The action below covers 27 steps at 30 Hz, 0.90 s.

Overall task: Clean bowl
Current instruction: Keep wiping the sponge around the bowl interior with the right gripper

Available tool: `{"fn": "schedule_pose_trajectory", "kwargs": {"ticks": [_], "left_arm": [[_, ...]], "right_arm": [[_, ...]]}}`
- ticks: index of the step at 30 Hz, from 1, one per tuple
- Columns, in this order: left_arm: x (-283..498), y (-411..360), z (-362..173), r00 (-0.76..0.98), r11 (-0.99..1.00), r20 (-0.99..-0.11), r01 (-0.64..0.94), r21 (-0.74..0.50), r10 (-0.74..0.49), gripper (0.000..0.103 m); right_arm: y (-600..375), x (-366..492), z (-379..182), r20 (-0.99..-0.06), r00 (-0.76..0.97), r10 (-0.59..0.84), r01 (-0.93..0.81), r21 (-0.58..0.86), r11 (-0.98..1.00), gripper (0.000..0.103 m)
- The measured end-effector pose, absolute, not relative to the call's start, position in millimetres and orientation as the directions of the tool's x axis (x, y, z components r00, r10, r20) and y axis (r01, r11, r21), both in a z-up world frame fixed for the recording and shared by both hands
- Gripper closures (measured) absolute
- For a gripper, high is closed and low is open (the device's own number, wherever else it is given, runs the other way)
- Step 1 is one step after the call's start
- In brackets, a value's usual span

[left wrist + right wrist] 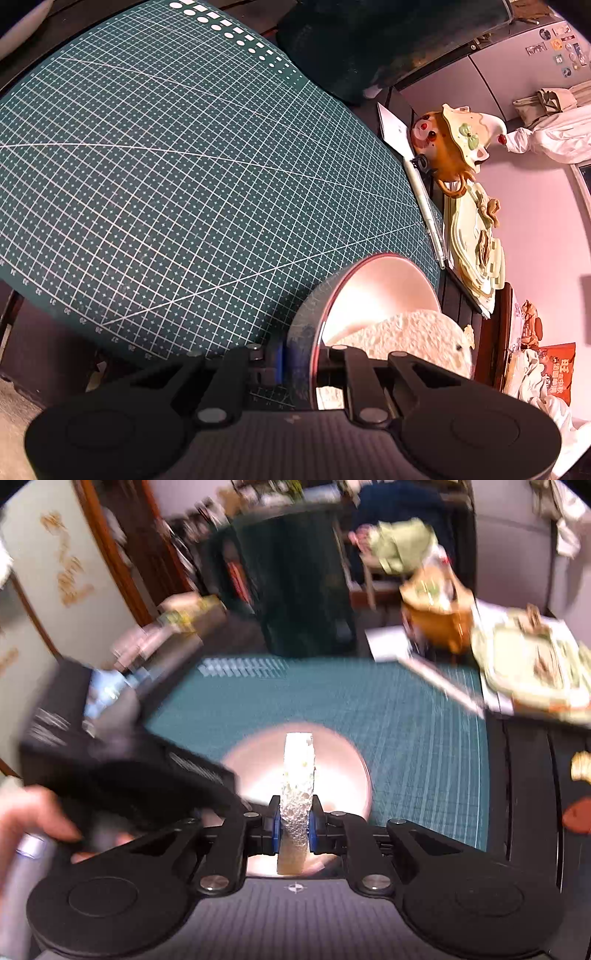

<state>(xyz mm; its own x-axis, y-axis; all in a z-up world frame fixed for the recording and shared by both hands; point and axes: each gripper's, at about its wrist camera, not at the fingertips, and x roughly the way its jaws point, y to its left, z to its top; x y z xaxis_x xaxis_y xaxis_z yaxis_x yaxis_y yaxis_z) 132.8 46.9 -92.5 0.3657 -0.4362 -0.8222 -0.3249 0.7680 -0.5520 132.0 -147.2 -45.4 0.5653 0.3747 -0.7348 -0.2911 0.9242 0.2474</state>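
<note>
Left gripper (300, 363) clamped on the wall of the bowl (373, 291), which is tilted above the green cutting mat (166, 166). Right gripper (294, 829) clamped on a sponge (297, 771) held edge-on inside the bowl's pale interior. Right-wrist view is motion-blurred. A pen (428, 218) lies along the mat's edge.

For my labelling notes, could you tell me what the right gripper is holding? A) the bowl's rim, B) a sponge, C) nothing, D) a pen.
B: in the right wrist view the right gripper is shut on a pale porous sponge standing on edge over the bowl, while the left gripper clamps the bowl's rim.
</note>
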Motion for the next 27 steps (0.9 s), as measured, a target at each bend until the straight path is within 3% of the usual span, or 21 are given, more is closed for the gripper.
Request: {"fn": "schedule_pose_trajectory", "kwargs": {"ticks": [5, 9, 15, 20, 24, 27], "left_arm": [[135, 46, -92, 0.364, 0.769, -0.823, -0.324, -0.551, -0.436, 0.088], [134, 46, -92, 0.364, 0.769, -0.823, -0.325, -0.551, -0.437, 0.088], [132, 45, -93, 0.365, 0.768, -0.822, -0.326, -0.552, -0.437, 0.088], [135, 44, -94, 0.364, 0.765, -0.822, -0.330, -0.553, -0.437, 0.089], [136, 43, -93, 0.365, 0.768, -0.823, -0.327, -0.551, -0.435, 0.089], [139, 42, -94, 0.364, 0.768, -0.823, -0.325, -0.551, -0.436, 0.088]], "right_arm": [[-141, 120, -35, -0.692, 0.677, 0.251, -0.280, 0.074, 0.957, 0.091], [-145, 113, -19, -0.637, 0.729, 0.249, -0.275, 0.061, 0.960, 0.091], [-157, 122, -19, -0.664, 0.619, 0.420, -0.298, 0.296, 0.908, 0.091], [-143, 129, -47, -0.725, 0.549, 0.416, -0.288, 0.302, 0.909, 0.091], [-135, 126, -48, -0.724, 0.592, 0.353, -0.303, 0.206, 0.930, 0.091], [-126, 116, -45, -0.690, 0.677, 0.256, -0.315, 0.042, 0.948, 0.091]]}}
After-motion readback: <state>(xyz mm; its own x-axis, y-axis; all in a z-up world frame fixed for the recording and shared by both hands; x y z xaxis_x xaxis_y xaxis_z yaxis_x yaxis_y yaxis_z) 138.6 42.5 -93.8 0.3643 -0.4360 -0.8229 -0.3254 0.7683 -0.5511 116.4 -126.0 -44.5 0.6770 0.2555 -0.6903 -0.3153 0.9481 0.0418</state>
